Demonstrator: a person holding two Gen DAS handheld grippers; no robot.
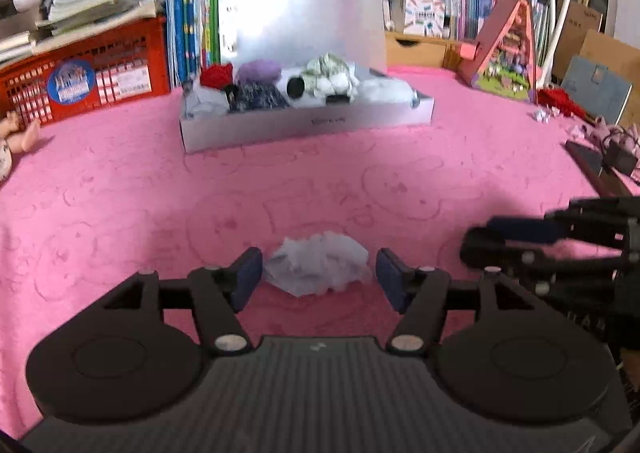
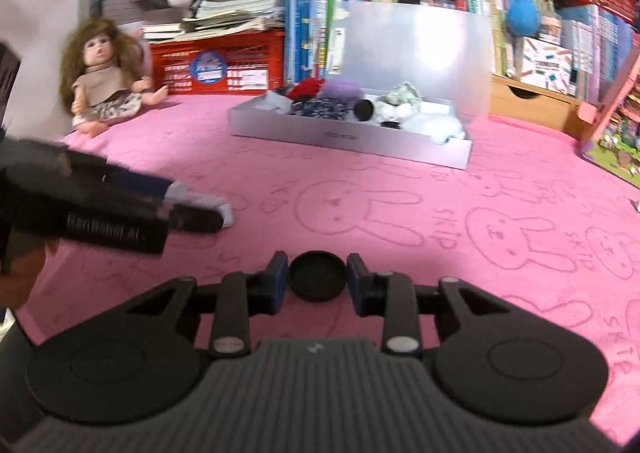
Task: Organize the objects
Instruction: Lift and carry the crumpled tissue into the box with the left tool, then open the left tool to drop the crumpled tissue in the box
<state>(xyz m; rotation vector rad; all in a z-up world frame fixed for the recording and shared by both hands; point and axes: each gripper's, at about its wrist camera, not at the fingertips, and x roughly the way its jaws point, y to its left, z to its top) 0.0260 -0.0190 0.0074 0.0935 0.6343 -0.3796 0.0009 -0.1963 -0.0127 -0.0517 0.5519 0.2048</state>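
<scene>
A crumpled white wad (image 1: 318,269) lies on the pink rabbit-print cloth (image 1: 120,193) between the blue pads of my left gripper (image 1: 319,278). The jaws stand open, with a gap on the right side. In the right wrist view that gripper (image 2: 208,213) reaches in from the left, the white wad (image 2: 226,210) at its tips. My right gripper (image 2: 317,283) is shut on a black round cap (image 2: 317,280) just above the cloth; it also shows at the right edge as the right gripper (image 1: 480,243). An open silver box (image 1: 308,123) farther back holds several soft items.
Behind the silver box (image 2: 352,139) stand books and a red crate (image 1: 80,81) with stacked books on top. A doll (image 2: 104,81) sits at the back left. A pink toy house (image 1: 508,53), a wooden drawer (image 1: 416,49) and small clutter (image 1: 600,149) line the right side.
</scene>
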